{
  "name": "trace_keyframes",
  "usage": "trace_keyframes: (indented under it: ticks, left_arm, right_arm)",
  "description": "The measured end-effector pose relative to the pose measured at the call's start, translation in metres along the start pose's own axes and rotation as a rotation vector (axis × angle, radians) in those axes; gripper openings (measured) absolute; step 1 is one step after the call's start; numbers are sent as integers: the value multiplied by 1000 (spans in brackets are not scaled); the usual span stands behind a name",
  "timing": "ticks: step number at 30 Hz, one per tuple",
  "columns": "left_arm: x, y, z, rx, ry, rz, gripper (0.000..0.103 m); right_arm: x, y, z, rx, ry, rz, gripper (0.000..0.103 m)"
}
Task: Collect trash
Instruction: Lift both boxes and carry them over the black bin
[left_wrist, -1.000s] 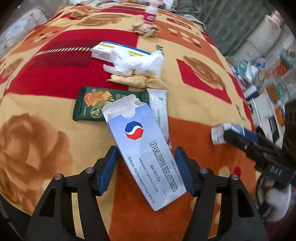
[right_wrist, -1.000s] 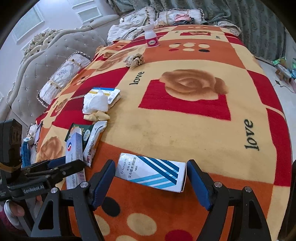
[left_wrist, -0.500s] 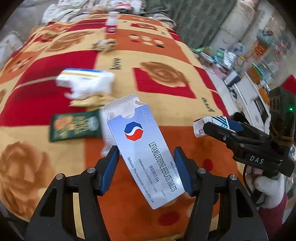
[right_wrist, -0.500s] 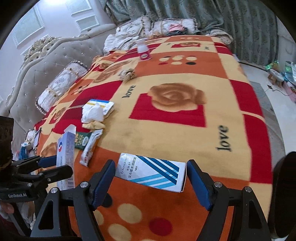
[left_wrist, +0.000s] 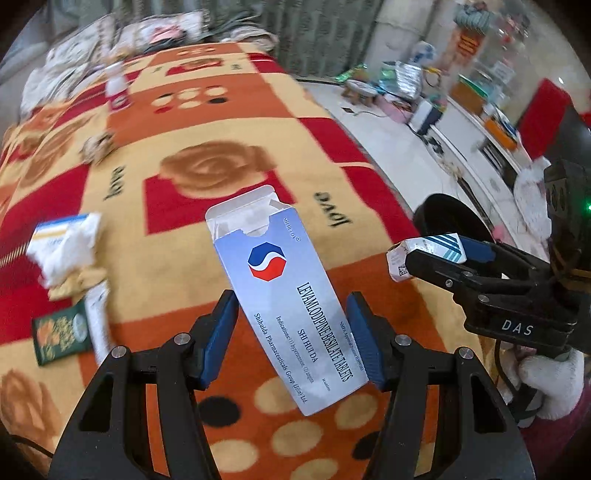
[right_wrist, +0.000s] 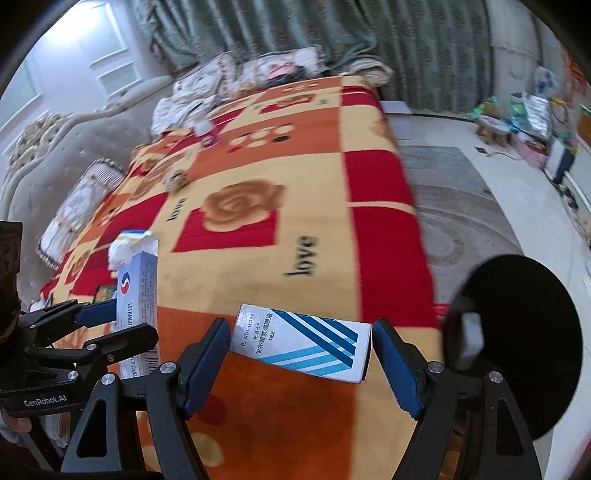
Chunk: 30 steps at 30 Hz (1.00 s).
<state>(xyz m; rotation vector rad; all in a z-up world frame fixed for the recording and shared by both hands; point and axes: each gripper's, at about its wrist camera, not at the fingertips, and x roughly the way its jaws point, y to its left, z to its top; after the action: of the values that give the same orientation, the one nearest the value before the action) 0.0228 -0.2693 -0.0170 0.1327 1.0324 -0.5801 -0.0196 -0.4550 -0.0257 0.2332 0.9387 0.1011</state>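
My left gripper (left_wrist: 291, 334) is shut on an open pale-blue tablet box (left_wrist: 284, 295) with a red-and-blue logo, held above the bed; it also shows in the right wrist view (right_wrist: 138, 295). My right gripper (right_wrist: 299, 363) is shut on a white box with blue stripes (right_wrist: 303, 341), seen end-on in the left wrist view (left_wrist: 424, 251). A black round bin (right_wrist: 517, 339) stands on the floor to the right of the bed, beside the right gripper. On the blanket lie a white tissue on a blue-and-white box (left_wrist: 64, 243), a green packet (left_wrist: 61, 334) and a white wrapper (left_wrist: 98, 317).
A red, orange and yellow rose blanket (left_wrist: 221, 140) covers the bed. A small bottle (left_wrist: 118, 92) and a crumpled scrap (left_wrist: 96, 146) lie at its far end. Pillows and a tufted headboard (right_wrist: 44, 155) are at left. Clutter and a low shelf (left_wrist: 480, 122) line the floor at right.
Both grippers have swung right with their boxes, toward the bed's edge. The black bin has come into view at right. The trash left on the blanket has slid to the left.
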Motion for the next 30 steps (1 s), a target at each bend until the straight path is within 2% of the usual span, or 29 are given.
trace_keyframes:
  ticks: [11, 20, 30]
  left_arm:
    - [23, -59, 26, 126, -3, -38, 59]
    - [41, -102, 49, 169, 0, -128, 60]
    - [65, -138, 60, 209, 20, -165, 60]
  right_arm:
    - [-27, -69, -11, 117, -31, -84, 77]
    - [-46, -126, -24, 214, -41, -169, 77]
    - [-47, -173, -36, 293, -22, -221, 77]
